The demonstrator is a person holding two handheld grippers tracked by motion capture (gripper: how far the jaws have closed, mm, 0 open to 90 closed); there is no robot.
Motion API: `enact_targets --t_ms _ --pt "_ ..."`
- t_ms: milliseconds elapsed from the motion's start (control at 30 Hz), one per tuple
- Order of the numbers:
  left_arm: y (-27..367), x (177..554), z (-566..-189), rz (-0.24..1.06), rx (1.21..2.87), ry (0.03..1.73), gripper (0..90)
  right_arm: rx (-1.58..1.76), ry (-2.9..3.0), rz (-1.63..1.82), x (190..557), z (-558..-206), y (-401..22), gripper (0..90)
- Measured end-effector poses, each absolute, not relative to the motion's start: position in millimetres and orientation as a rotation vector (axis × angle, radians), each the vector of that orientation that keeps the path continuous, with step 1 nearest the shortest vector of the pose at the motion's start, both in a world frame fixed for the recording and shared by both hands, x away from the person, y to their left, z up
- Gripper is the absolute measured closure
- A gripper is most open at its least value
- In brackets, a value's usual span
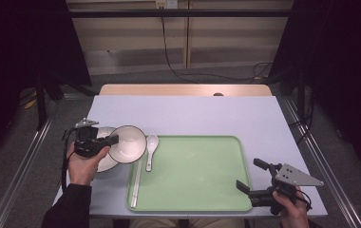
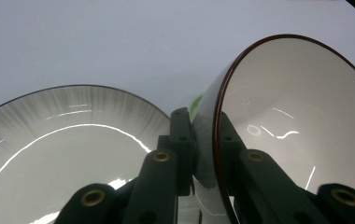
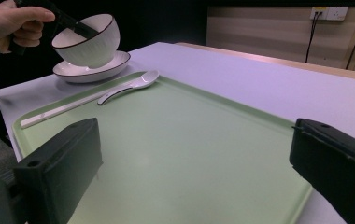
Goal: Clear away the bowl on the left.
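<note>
At the near right corner of the worktop [image 1: 188,114]: right gripper [image 1: 253,179], held in a hand [image 1: 292,209], fingers wide apart with nothing between them, reaching over the near right corner of the tray.
Near middle: green tray [image 1: 197,175], lying flat on the worktop, its middle bare.
Tray's left edge: white chopsticks [image 1: 137,183] lie along it, running from near to far.
Tray's far left corner: white spoon [image 1: 150,149], bowl end pointing to the far edge, handle toward the near edge, just beside the chopsticks.
Left edge of the worktop: left gripper [image 1: 113,139], held in a hand [image 1: 84,164], fingers [image 2: 183,140] narrow and clamped on the rim of the bowl, one inside the wall and one outside.
Bowl [image 1: 128,144]: white with a dark rim, tilted, lifted above the plate and hanging partly over the tray's far left corner.
Plate [image 2: 49,149]: white with a dark rim, resting on the worktop just left of the tray, under the bowl.
</note>
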State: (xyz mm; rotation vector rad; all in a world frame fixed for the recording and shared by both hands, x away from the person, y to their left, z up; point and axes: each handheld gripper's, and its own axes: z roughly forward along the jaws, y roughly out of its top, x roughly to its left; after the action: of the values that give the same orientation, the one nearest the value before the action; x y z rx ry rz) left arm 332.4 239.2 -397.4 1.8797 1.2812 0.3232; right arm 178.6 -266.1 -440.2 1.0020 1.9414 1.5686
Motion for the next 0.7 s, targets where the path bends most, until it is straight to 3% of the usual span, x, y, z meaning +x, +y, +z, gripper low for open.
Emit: enact_targets --t_ms 700 --pt "186.4 346.2 -396.8 0.261 1.942 1.166 82.2 1.007 1.94 1.57 178.6 -440.2 -266.6 2.1"
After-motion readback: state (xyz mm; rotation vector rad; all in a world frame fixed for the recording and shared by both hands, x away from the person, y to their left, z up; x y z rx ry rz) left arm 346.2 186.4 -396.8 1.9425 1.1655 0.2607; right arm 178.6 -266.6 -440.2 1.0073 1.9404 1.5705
